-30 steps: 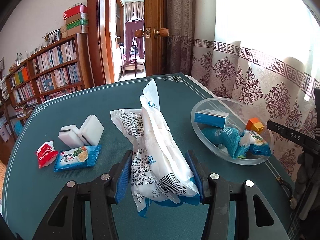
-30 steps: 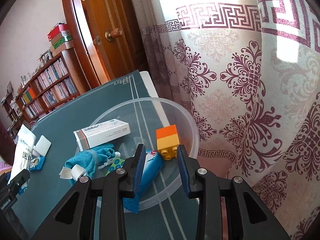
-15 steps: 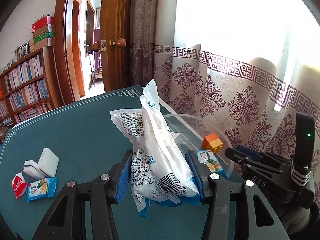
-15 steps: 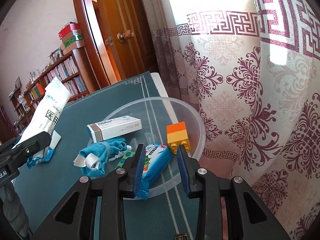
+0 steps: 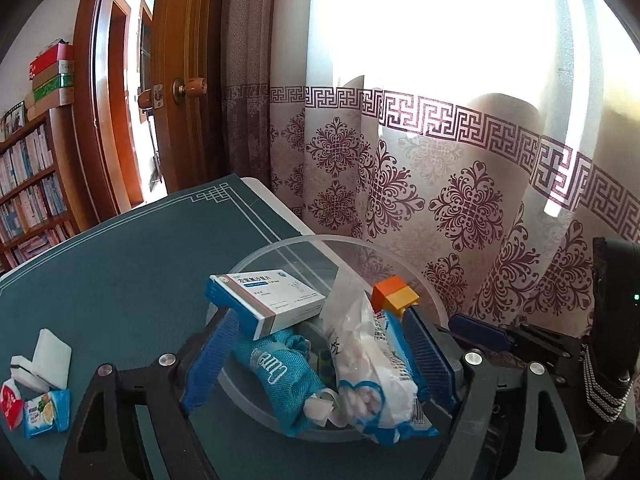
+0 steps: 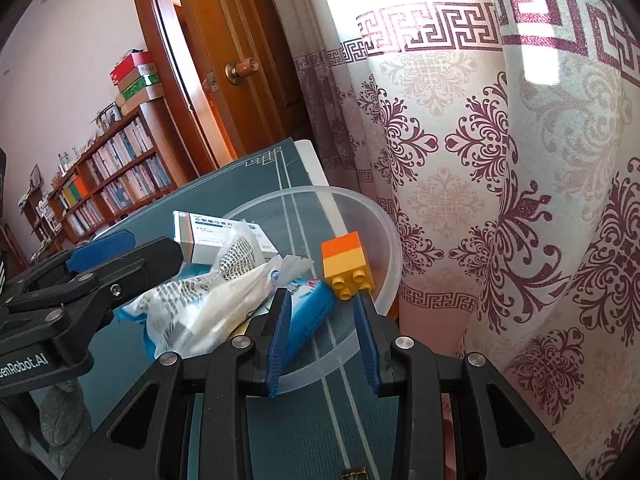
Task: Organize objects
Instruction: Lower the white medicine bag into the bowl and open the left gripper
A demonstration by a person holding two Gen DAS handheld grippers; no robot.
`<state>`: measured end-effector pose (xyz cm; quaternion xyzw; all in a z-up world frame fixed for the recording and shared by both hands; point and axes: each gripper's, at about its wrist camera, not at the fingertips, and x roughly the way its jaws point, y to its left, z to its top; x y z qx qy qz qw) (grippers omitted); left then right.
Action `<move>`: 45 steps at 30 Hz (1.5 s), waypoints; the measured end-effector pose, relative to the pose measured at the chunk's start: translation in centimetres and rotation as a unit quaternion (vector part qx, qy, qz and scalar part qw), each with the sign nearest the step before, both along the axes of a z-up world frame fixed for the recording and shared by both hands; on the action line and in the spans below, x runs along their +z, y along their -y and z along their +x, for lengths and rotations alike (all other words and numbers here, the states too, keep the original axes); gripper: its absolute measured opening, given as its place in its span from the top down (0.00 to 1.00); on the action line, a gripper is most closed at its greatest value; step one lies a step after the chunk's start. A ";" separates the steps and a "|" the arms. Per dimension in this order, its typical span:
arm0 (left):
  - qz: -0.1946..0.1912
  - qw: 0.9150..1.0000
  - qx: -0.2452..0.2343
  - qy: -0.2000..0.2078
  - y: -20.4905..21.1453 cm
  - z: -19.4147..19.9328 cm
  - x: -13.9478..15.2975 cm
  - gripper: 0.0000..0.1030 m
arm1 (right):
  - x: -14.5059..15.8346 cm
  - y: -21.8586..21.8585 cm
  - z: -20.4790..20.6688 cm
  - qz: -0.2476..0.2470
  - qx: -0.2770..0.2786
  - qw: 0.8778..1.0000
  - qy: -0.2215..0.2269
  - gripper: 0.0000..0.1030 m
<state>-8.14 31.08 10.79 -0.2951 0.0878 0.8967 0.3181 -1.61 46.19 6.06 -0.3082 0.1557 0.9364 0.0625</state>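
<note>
We are opening the left tool (image 5: 320, 354) over the clear bowl (image 5: 434, 300), and the white packet of cotton swabs (image 5: 366, 364) is lying between its spreading jaws, leaning against the right-hand pad while the other pad is standing clear of it, so the packet looks released, not gripped. It is resting inside the bowl on top of a blue cloth pouch (image 5: 280, 372), beside a medicine box (image 5: 268, 300) and an orange and yellow toy brick (image 5: 394, 296). Our right tool (image 6: 322, 340) is hovering at the near rim of the bowl with its jaws nearly closed and nothing pinched between them; the blue snack wrapper (image 6: 306, 316) is only lying beyond its tips. We are judging the risks from here. The packet is sitting high on a loose pile, so pulling the left tool back carelessly could drag it out by the pad it is leaning on, or tip it over the rim onto the counter (image 5: 132, 272). The bowl is also standing near the counter's edge by the curtain (image 5: 460, 208), so a nudge from either tool could slide it off. Two white sponges (image 5: 44, 362) and two small sachets (image 5: 40, 416) are waiting on the counter, well apart from the bowl.
</note>
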 end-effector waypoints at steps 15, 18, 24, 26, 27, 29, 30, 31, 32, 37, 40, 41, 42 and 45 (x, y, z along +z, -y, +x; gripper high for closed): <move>0.000 1.000 0.025 0.016 3.5 1.7 -0.9 0.11 | -0.3 0.3 0.1 0.003 -0.004 1.000 0.004 0.67; -0.003 1.000 0.021 0.019 3.7 2.3 -1.2 0.11 | -0.3 0.3 0.2 0.004 -0.004 1.000 0.005 0.67; -0.008 1.000 0.008 0.029 3.7 3.8 -2.2 0.08 | -0.3 0.0 0.4 0.004 -0.009 1.000 0.003 0.67; -0.012 0.999 0.006 0.032 3.4 4.0 -2.6 0.08 | -0.4 0.0 0.4 0.003 -0.009 1.000 0.003 0.67; -0.016 0.999 0.004 0.034 3.2 4.1 -2.9 0.08 | -0.4 0.0 0.4 0.003 -0.009 1.000 0.003 0.67; -0.023 0.999 0.005 0.036 2.8 4.2 -3.4 0.08 | -0.4 0.1 0.5 0.004 -0.007 1.000 0.002 0.67; -0.027 0.999 0.007 0.035 2.7 4.1 -3.6 0.08 | -0.3 0.2 0.6 0.005 -0.005 1.000 0.001 0.67; -0.030 0.999 0.009 0.034 2.5 4.0 -3.7 0.08 | -0.2 0.3 0.7 0.006 -0.005 1.000 0.000 0.67; -0.031 0.999 0.014 0.033 2.5 3.8 -3.8 0.08 | -0.2 0.4 0.7 0.006 -0.004 1.000 0.000 0.67; -0.038 0.998 0.051 0.028 2.7 2.0 -4.3 0.08 | -0.1 0.4 0.7 0.005 -0.004 1.000 -0.001 0.67; -0.043 0.996 0.072 0.042 3.1 0.9 -4.9 0.08 | -0.1 0.5 0.8 0.006 -0.003 1.000 -0.001 0.67; -0.041 0.995 0.076 0.048 3.3 0.7 -5.1 0.08 | -0.1 0.5 0.8 0.006 -0.002 1.000 0.000 0.67; -0.040 0.995 0.077 0.051 3.5 0.7 -5.2 0.08 | -0.1 0.6 0.8 0.007 -0.002 1.000 0.000 0.67; -0.039 0.995 0.077 0.050 3.8 0.9 -5.3 0.08 | -0.1 0.7 0.9 0.007 -0.002 1.000 0.000 0.67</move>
